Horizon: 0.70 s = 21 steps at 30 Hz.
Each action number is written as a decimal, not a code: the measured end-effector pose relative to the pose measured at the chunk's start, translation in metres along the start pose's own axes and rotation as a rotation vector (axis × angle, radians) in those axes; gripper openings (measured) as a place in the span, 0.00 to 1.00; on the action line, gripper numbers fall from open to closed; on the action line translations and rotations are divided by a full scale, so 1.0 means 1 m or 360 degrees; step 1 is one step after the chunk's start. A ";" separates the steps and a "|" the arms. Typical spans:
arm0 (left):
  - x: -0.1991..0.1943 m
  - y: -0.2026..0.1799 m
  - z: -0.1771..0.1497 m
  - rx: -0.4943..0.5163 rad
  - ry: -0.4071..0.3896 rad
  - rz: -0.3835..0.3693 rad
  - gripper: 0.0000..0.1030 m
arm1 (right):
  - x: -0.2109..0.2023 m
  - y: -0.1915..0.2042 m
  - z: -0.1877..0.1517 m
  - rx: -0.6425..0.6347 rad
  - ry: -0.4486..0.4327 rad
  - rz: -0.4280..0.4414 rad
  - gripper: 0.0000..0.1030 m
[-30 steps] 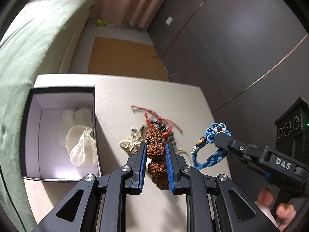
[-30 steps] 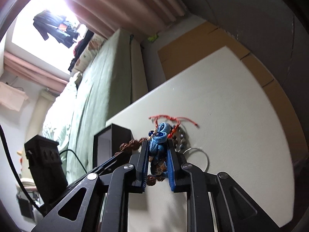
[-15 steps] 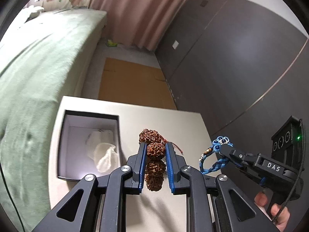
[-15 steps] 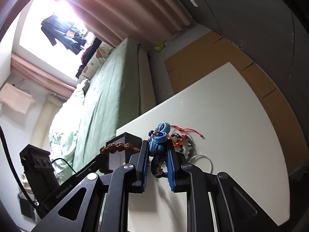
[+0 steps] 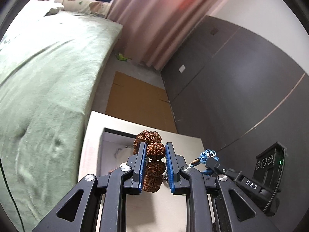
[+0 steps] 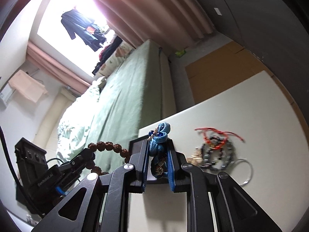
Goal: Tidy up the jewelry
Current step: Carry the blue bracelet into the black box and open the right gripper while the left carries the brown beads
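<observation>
The left gripper (image 5: 155, 150) is clamping a brown bead bracelet (image 5: 153, 149) at its six o'clock, lifted clear for carrying to the open box (image 5: 108, 145) just beyond at eleven. The right gripper (image 6: 158, 151) is pinching a blue braided bracelet (image 6: 159, 142) likewise, while more jewelry (image 6: 216, 152) is waiting on the table (image 6: 251, 106) at two o'clock.

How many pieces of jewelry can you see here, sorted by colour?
Brown seed bracelet: 1
Blue braided bracelet: 1
Red cord bracelet: 1
Dark bead bracelet: 1
Silver ring hoop: 1
Pale gold piece: 1
Total: 6
</observation>
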State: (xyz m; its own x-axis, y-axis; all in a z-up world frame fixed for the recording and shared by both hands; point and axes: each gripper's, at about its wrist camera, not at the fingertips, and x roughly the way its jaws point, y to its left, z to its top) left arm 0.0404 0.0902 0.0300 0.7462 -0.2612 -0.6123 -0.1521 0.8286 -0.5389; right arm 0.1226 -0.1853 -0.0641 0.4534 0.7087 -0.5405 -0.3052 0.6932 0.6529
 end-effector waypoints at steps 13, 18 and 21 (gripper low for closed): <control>-0.021 0.044 0.015 -0.0114 -0.0044 -0.0022 0.19 | 0.050 0.035 -0.010 0.0038 0.0036 0.0244 0.18; -0.027 0.057 0.020 -0.0162 -0.0060 -0.0031 0.19 | 0.079 0.050 -0.012 0.0015 0.0108 0.0262 0.18; -0.027 0.058 0.021 -0.0171 -0.0064 -0.0028 0.19 | 0.094 0.053 -0.013 0.0003 0.0148 0.0258 0.18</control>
State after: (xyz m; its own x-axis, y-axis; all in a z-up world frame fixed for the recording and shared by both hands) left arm 0.0248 0.1556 0.0276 0.7744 -0.2535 -0.5797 -0.2058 0.7654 -0.6097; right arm 0.1379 -0.0803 -0.0866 0.3192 0.8202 -0.4748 -0.3665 0.5688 0.7363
